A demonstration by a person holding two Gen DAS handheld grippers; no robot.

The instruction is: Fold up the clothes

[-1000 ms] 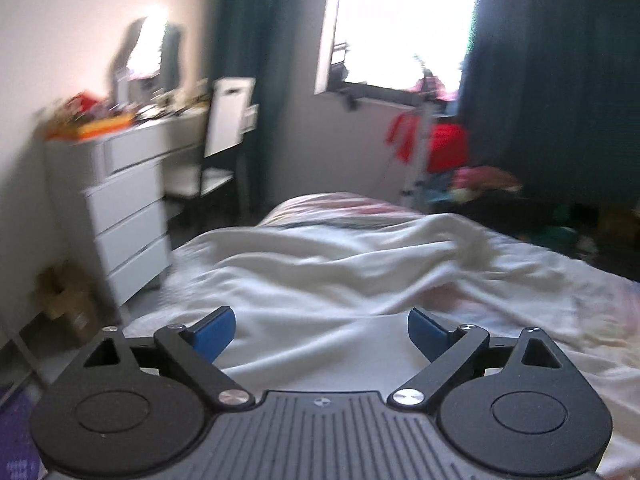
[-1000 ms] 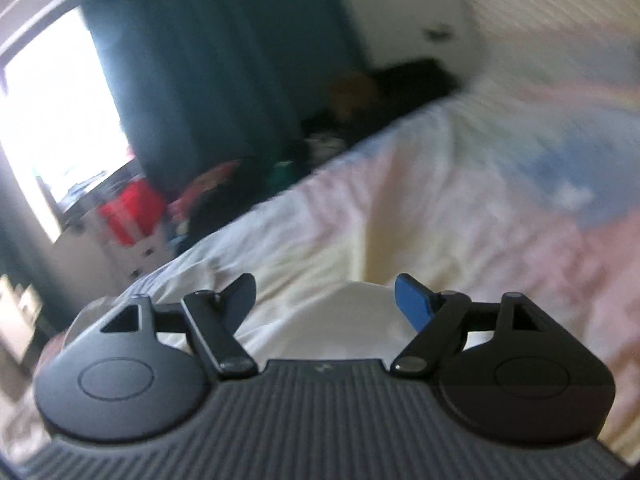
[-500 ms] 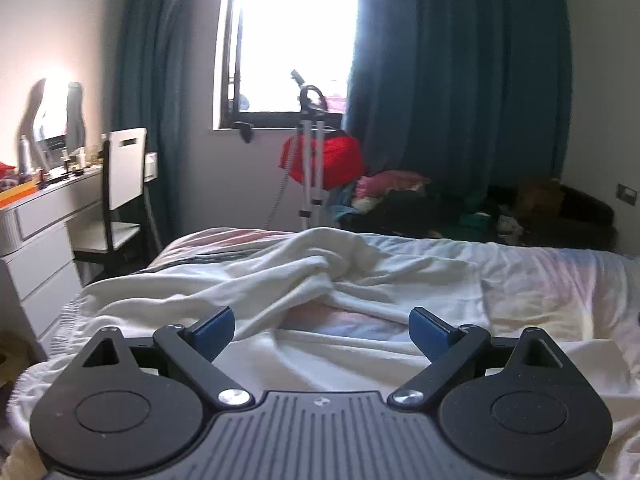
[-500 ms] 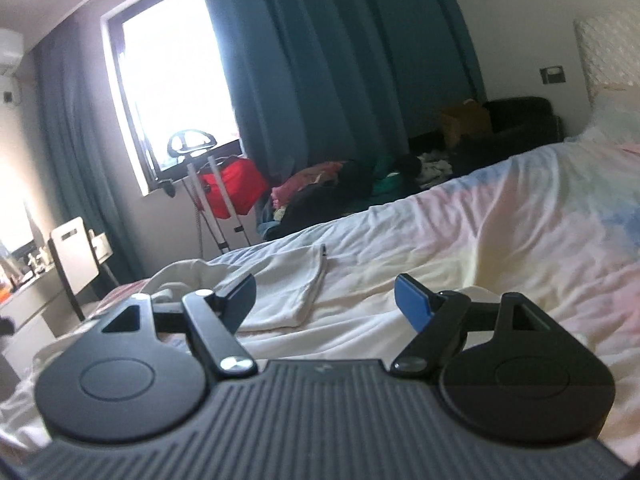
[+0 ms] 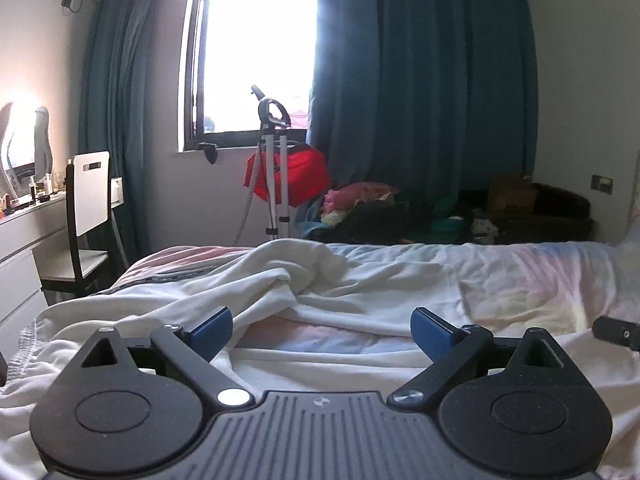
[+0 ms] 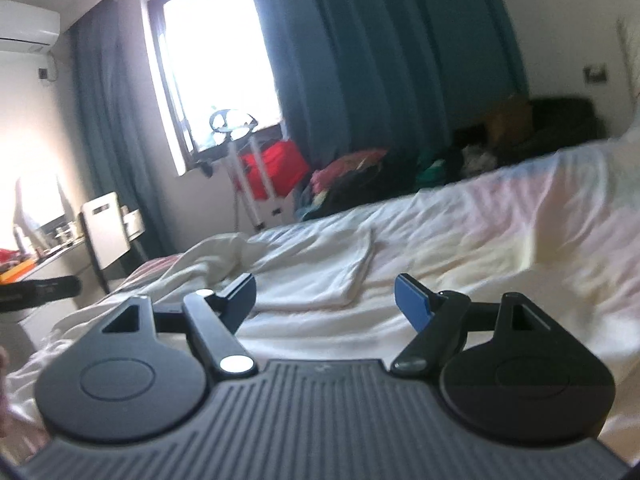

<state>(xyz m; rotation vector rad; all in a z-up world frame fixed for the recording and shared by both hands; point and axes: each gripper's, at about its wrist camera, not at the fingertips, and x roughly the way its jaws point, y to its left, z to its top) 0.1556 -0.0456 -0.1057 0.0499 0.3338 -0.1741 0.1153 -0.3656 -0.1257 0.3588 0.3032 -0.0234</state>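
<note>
A white garment (image 5: pixel 320 284) lies rumpled across the bed (image 5: pixel 540 276), bunched into a ridge at its far side. It also shows in the right wrist view (image 6: pixel 316 268), with one part folded flat. My left gripper (image 5: pixel 322 330) is open and empty, held low over the near part of the garment. My right gripper (image 6: pixel 325 294) is open and empty, above the cloth, a little nearer the bed's right side. A dark tip of the right gripper shows at the right edge of the left wrist view (image 5: pixel 616 332).
Beyond the bed stand a garment steamer (image 5: pixel 276 168) with a red bag, a clothes pile (image 5: pixel 400 212) on the floor, teal curtains (image 5: pixel 420 80) and a bright window. A white chair (image 5: pixel 86 208) and white dresser (image 5: pixel 20 264) are at the left.
Both grippers have swung and levelled, from looking across the bed towards the dresser and headboard to facing the window. Both stayed open and empty. The right view is still slightly blurred.
</note>
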